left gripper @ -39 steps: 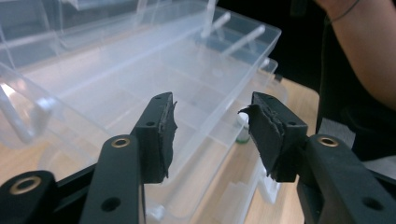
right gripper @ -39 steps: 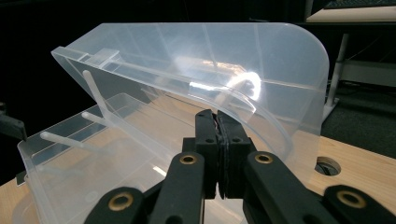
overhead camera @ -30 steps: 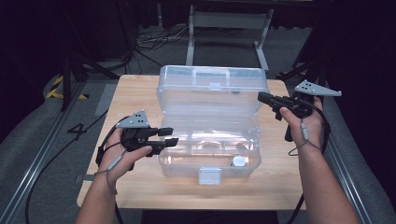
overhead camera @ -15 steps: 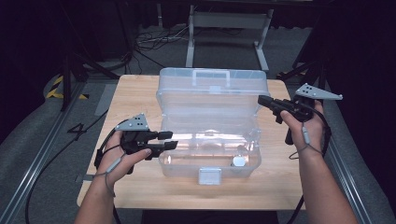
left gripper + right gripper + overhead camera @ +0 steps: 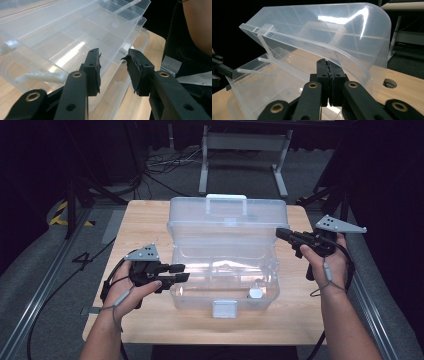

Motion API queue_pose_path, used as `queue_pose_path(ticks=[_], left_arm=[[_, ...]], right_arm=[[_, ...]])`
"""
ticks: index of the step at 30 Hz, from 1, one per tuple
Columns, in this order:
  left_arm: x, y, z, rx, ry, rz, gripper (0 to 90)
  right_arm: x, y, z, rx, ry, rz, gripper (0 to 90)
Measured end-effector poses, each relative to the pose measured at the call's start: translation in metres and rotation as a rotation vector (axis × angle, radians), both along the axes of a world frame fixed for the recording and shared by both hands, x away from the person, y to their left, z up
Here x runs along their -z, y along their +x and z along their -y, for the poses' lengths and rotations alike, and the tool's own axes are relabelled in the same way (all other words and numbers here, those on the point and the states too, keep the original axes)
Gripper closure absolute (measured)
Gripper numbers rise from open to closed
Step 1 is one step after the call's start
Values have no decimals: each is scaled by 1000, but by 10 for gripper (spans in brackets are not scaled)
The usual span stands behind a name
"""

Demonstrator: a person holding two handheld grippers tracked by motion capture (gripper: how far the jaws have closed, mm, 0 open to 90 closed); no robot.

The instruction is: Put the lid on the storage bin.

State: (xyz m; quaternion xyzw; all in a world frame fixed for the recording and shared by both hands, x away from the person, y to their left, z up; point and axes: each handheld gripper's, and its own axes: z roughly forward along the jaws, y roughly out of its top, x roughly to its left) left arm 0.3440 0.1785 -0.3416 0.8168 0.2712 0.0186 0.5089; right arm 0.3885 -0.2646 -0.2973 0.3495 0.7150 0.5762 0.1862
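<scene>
A clear plastic toolbox (image 5: 225,285) stands open on the wooden table (image 5: 145,220), its lid (image 5: 227,220) tilted up at the back. My left gripper (image 5: 179,272) is at the box's left wall. Its jaws have just been closing and still stand apart (image 5: 112,53); the box rim shows through the gap, and the pads (image 5: 96,67) press on nothing. My right gripper (image 5: 281,233) is shut, with its tips (image 5: 328,62) right at the lid's right-hand edge (image 5: 352,60). Whether the rim is pinched between them I cannot tell.
A small white piece (image 5: 255,293) lies inside the box near its front right. A white latch (image 5: 224,308) hangs on the front wall. A round hole (image 5: 390,83) is cut in the tabletop. Cables and a metal stand (image 5: 240,150) are on the floor behind the table.
The left gripper's jaws have drawn closer together beside the box's left wall. The right gripper has stayed shut at the lid's edge, barely shifting.
</scene>
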Motion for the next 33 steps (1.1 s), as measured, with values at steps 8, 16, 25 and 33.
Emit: queue_pose_path(ticks=[8, 16, 25, 33], left_arm=[[-5, 1, -3, -7, -14, 14, 588], [-12, 4, -11, -75, -58, 57, 596], [-17, 9, -15, -146, -75, 79, 747], [-17, 10, -14, -156, -60, 85, 828]], right_arm=[[4, -7, 0, -3, 0, 3, 877], [6, -11, 1, -2, -3, 3, 876], [11, -21, 2, -7, -8, 5, 880], [16, -28, 3, -24, -15, -9, 889]])
